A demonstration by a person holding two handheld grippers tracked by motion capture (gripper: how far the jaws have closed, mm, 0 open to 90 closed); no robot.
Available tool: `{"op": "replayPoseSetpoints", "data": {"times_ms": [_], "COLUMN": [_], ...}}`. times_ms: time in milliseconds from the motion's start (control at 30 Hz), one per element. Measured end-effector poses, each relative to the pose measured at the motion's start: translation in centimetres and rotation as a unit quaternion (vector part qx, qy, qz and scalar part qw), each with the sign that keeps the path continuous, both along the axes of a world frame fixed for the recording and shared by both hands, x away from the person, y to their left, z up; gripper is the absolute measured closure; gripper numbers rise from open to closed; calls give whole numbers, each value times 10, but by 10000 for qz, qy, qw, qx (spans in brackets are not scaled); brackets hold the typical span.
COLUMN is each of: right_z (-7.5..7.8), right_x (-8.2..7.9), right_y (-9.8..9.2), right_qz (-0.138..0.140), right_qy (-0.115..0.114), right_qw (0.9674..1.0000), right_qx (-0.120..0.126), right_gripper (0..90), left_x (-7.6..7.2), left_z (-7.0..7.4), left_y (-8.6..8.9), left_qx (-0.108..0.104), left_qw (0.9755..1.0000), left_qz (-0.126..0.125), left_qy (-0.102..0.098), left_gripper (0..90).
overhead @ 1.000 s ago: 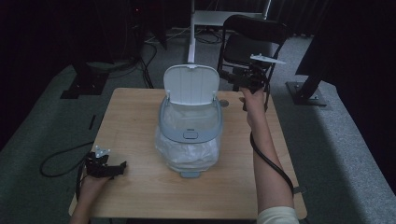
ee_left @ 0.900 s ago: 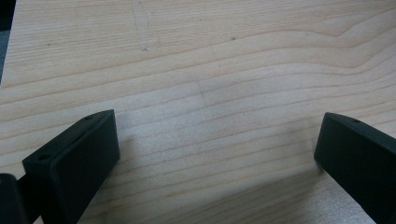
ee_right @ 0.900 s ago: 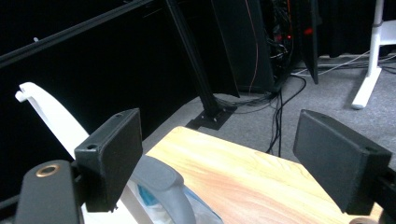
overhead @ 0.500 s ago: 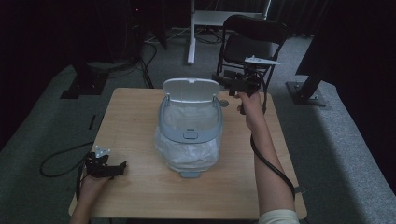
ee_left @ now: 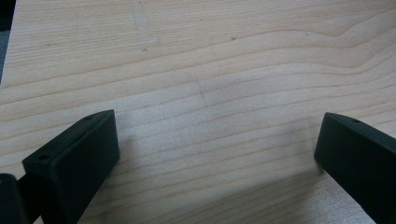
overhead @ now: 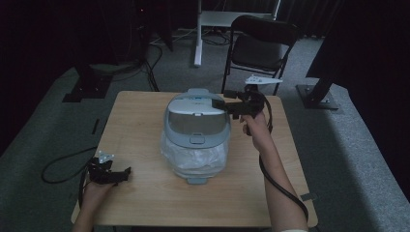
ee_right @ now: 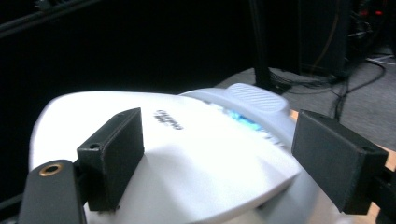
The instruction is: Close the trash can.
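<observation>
A pale blue-grey bin [overhead: 196,145] with a clear plastic liner stands mid-table. Its white hinged lid [overhead: 196,116] is tilted down over the opening. My right gripper [overhead: 223,105] is open, its jaws resting against the lid's right upper side. In the right gripper view the lid [ee_right: 187,154] lies just under and between the spread jaws of the right gripper [ee_right: 233,158]. My left gripper [overhead: 120,174] sits open near the table's front left, over bare wood. In the left gripper view the left gripper [ee_left: 215,154] has nothing between its jaws.
The wooden table [overhead: 145,121] has free room left and in front of the bin. A black folding chair [overhead: 261,43] stands behind the table's far right. Cables [overhead: 58,166] trail on the grey floor at left.
The bin's lid has swung down from upright to nearly over the opening, with my right gripper following it down and leftward. The left gripper has stayed put.
</observation>
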State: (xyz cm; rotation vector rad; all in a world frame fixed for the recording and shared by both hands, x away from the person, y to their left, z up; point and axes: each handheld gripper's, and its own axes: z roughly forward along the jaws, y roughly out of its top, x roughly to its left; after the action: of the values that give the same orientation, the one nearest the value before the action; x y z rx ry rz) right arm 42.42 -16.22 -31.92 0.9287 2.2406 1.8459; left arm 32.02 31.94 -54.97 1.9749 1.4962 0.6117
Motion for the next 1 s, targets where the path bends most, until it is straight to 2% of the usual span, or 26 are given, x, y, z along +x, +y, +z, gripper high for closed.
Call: {"op": "replayPoseSetpoints", "data": {"times_ms": [133,300,433,500,633,767,800,833,1000], "right_z": [-6,-14,-17,-19,-22,-26,-26,-27,-28], "right_x": [-10,-19,-31,-37,-48,-57,-57,-61,-67], "right_y": [3,10,13,15,23,31,31,34,37], "right_qz": [100,153,83,53,-147,-368,-368,-468,-504], "right_qy": [-105,-148,-375,-515,-824,-1045,-1045,-1116,-1168], "right_qw": [9999,9998,9993,9986,9955,9905,9905,9888,9880], "right_qx": [35,-40,-44,-135,-448,-812,-812,-870,-873], "right_gripper": [162,148,134,127,121,120,120,106,107], "left_x": [0,0,0,0,0,0,0,0,0], "left_z": [0,0,0,0,0,0,0,0,0], "left_y": [0,0,0,0,0,0,0,0,0], "left_qx": [-1,0,-2,-1,0,1,-1,0,0], "left_qw": [10000,10000,10000,10000,10000,10000,10000,10000,10000], "left_qz": [-1,-1,0,-1,-1,0,0,0,0], "left_qy": [-2,1,-2,-1,-2,0,-3,1,0], "left_gripper": [7,7,7,7,7,7,7,7,7]}}
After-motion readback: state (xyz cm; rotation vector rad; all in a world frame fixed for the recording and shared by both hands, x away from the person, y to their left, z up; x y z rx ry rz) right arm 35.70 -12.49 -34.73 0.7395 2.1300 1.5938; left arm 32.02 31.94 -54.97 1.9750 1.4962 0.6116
